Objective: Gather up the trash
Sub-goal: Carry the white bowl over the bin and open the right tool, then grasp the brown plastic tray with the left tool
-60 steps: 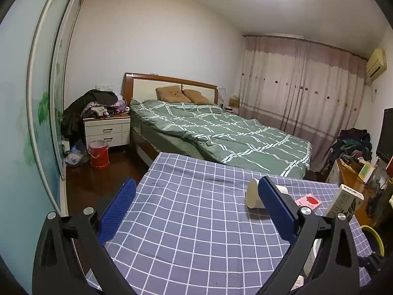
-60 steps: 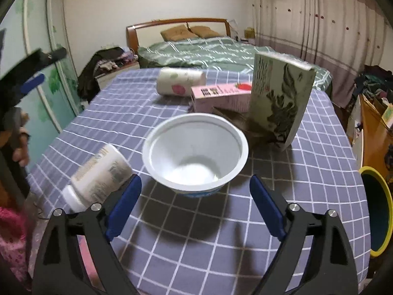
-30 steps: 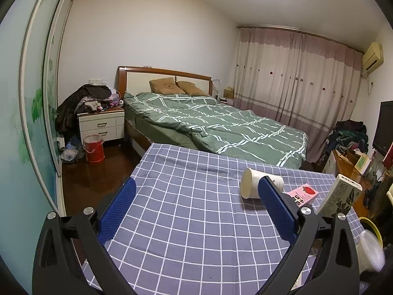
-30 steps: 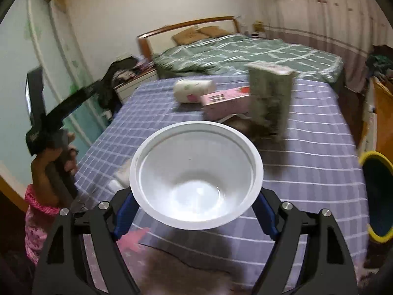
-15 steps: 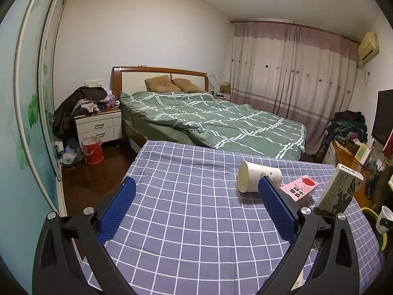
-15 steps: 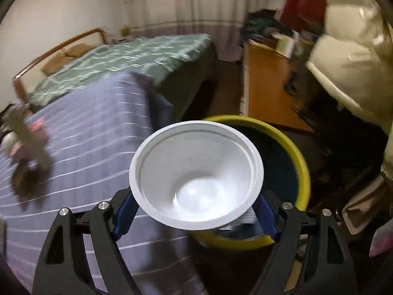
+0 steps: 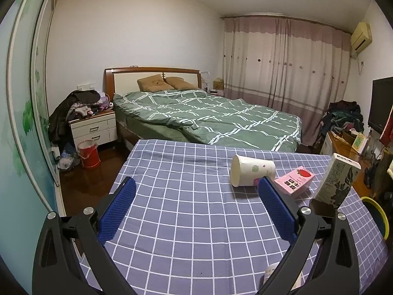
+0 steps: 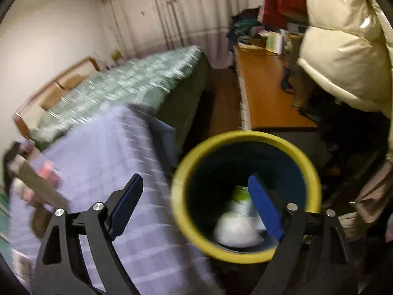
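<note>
a white bowl [image 8: 235, 228] is seen inside the yellow-rimmed bin [image 8: 245, 137], lower centre. both the right gripper [image 8: 196, 204] and left gripper [image 7: 196, 204] are spread apart, empty. the paper cup [image 7: 253, 173], pink carton [image 7: 294, 180] and tall carton [image 7: 337, 180] are left at right, uncollected.

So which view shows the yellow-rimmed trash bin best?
The right wrist view: the trash bin fills the frame, its mouth open to the camera, with blurred white trash inside. The left wrist view catches only a sliver of its yellow rim past the table's far right edge.

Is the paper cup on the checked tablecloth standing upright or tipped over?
Tipped over. In the left wrist view the paper cup lies on its side on the tablecloth, open mouth facing left.
</note>
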`<state>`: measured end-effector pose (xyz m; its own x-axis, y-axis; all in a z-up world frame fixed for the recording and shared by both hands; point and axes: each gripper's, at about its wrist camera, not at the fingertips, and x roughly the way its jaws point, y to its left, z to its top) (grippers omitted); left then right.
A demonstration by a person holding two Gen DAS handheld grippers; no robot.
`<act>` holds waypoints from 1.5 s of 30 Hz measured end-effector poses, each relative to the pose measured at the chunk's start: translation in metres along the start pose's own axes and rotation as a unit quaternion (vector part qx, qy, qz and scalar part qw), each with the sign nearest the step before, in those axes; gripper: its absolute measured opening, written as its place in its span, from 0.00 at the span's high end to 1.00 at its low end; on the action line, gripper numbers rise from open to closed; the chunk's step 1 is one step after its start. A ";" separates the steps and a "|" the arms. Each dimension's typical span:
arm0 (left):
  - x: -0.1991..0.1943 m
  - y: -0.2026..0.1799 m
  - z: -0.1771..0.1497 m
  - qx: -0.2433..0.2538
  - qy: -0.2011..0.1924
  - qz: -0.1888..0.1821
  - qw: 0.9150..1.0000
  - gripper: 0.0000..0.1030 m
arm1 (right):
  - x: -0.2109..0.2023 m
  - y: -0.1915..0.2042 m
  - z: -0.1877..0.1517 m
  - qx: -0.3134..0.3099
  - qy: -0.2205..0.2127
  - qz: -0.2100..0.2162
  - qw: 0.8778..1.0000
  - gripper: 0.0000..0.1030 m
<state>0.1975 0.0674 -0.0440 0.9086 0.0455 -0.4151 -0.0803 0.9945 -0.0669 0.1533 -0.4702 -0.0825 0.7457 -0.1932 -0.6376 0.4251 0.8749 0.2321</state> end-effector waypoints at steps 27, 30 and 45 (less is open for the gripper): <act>0.074 -0.209 -0.024 0.235 0.269 -0.251 0.900 0.05 | -0.021 0.041 -0.005 -0.009 -0.068 0.081 0.994 0.13; 0.093 -0.222 -0.031 0.248 0.291 -0.239 0.893 0.05 | -0.021 0.039 -0.004 -0.005 -0.065 0.087 0.994 0.13; 0.128 -0.247 -0.050 0.270 0.336 -0.221 0.875 0.32 | -0.022 0.038 -0.005 0.001 -0.060 0.103 0.993 0.13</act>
<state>0.3135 -0.1769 -0.1262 0.3413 -0.2398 -0.9088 0.5875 0.8092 0.0071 0.1511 -0.4303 -0.0632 0.8721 -0.0623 -0.4853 0.2593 0.9000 0.3504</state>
